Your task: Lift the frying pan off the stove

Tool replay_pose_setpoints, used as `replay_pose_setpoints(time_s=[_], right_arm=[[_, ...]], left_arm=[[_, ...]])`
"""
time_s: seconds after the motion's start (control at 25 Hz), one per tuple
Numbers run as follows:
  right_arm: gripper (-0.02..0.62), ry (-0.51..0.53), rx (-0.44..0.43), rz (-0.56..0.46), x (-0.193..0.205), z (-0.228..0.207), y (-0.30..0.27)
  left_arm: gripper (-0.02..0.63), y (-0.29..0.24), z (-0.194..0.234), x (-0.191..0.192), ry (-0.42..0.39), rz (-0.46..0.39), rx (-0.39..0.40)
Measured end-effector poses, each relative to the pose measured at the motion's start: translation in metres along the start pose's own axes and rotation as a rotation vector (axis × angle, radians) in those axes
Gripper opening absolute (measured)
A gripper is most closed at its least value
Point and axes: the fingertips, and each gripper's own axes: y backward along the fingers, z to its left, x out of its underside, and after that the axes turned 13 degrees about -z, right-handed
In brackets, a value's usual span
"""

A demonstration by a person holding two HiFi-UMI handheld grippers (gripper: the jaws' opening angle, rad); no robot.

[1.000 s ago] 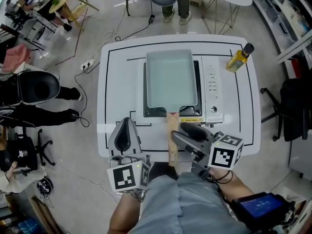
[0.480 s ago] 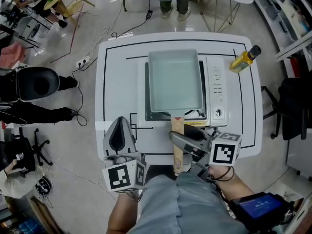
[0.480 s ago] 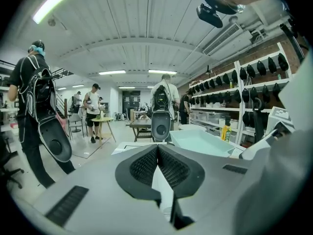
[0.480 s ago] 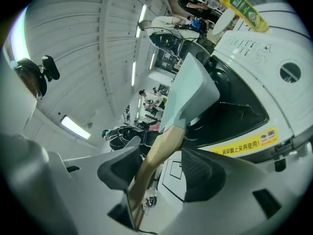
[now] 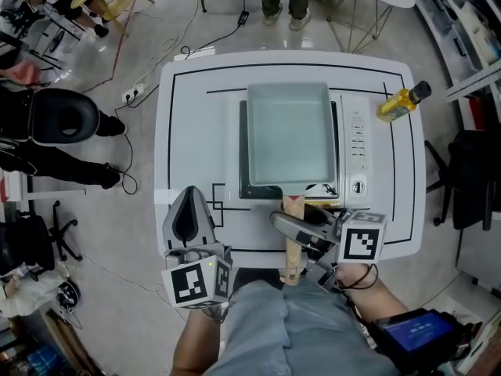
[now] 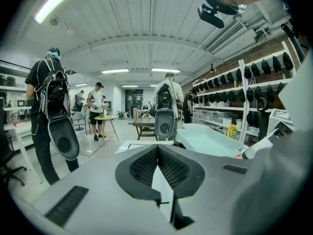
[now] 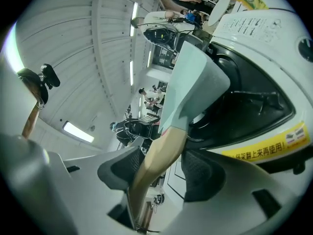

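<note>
Head view, handle (image 5: 293,207) partly under right tongs (image 5: 301,219)

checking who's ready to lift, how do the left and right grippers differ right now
The left gripper has jaws shut together on nothing; the right gripper clamps the frying pan's wooden handle. The left gripper points straight ahead over the table; the right gripper angles inward toward the handle. Both sit at the table's near edge.

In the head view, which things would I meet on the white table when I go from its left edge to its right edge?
left gripper → frying pan → stove's control panel → yellow bottle
</note>
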Motion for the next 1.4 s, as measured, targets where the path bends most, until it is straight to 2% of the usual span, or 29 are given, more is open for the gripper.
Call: replay_pose_setpoints(time_s=[0.6, 1.2, 1.4], right_arm=[[0.236, -0.047, -0.043, 0.092, 0.006, -0.005, -0.015], [0.234, -0.059, -0.038, 0.109, 0.008, -0.002, -0.017], [0.212, -0.038, -0.010, 0.128, 0.011, -0.005, -0.016]], left_arm=[[0.018, -0.008, 0.010, 0.010, 0.001, 0.011, -0.034], [0.018, -0.009, 0.013, 0.007, 0.004, 0.013, -0.034], [0.018, -0.008, 0.014, 0.007, 0.004, 0.011, -0.035]])
